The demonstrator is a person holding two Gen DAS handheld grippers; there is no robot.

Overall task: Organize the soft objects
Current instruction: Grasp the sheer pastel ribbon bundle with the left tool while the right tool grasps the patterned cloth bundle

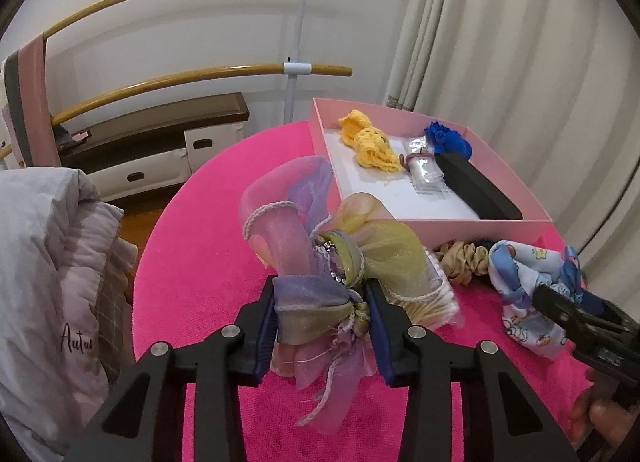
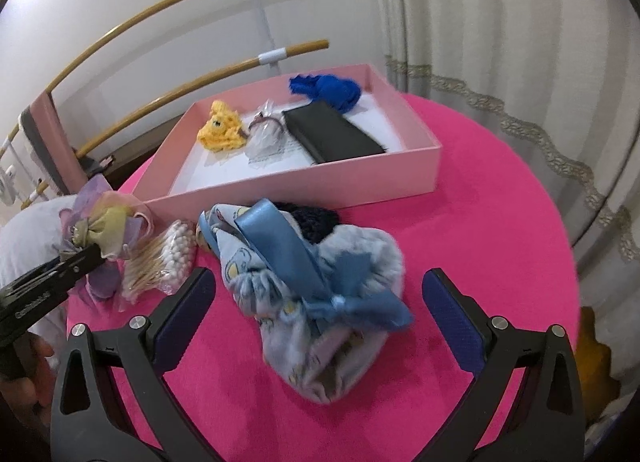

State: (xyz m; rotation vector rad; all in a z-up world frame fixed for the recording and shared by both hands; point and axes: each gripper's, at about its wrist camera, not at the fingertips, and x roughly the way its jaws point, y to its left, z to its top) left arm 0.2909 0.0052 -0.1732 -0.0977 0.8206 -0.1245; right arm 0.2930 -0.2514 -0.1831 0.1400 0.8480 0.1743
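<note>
— Organza bow (image 1: 320,294)?
— Near the pink table's (image 1: 192,221) front edge, cotton swabs (image 2: 160,262) just beside, pink box (image 2: 360,177) behind. Left gripper (image 1: 320,326) clenched on it.
— Right gripper (image 2: 316,310)?
— Spread wide around the blue printed pouch (image 2: 320,302); contact apparently none.

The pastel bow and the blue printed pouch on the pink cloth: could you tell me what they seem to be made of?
Pastel bow: looks like sheer organza, translucent with a faint shimmer, edged in pale twisted cord, with small gems at the knot.

Blue printed pouch: probably soft matte cotton with cartoon prints, gathered into folds, tied with a glossy satin-like blue ribbon.
</note>
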